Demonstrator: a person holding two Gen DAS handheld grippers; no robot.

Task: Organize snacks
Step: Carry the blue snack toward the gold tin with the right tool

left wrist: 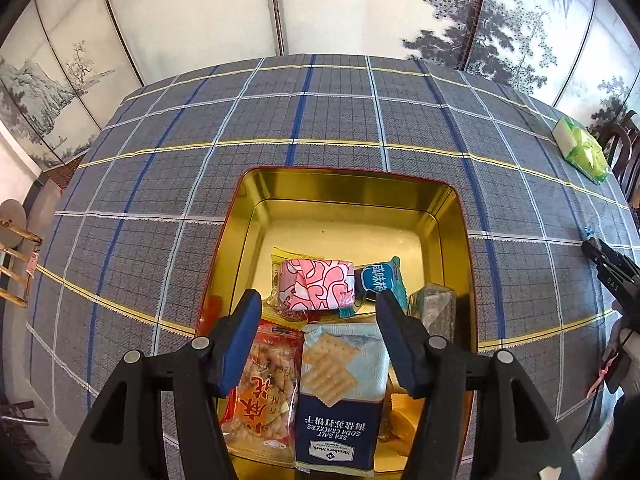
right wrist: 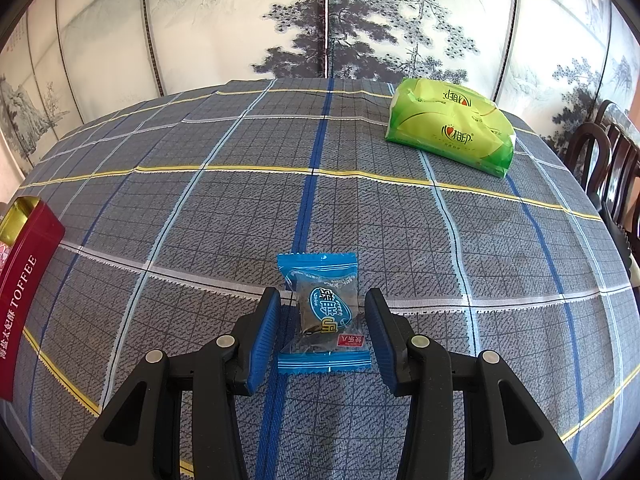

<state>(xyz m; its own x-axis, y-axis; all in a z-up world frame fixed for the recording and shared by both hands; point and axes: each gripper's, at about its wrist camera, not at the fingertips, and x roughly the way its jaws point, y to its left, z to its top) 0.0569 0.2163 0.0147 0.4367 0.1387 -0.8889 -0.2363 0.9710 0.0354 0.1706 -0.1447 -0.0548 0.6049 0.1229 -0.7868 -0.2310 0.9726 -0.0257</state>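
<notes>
Hovering over the tin (left wrist: 452,208), the left claw (left wrist: 318,336) has its jaws apart with nothing pressed between them; below it lie a cracker pack (left wrist: 340,392), a peanut pack (left wrist: 264,384), a pink sweet (left wrist: 316,284) and a blue candy (left wrist: 378,280). On the plaid tabletop (right wrist: 200,240), the right claw (right wrist: 322,332) stands apart around a blue snack (right wrist: 322,312), pads beside it, not pressing. A green tissue pack (right wrist: 448,128) lies well beyond.

Probably a home dining room: a table under a grey plaid cloth (right wrist: 240,208) fills the frame, ink-landscape folding screen panels (right wrist: 360,20) along the top, dark wooden chairs (right wrist: 612,168) at right edge.
</notes>
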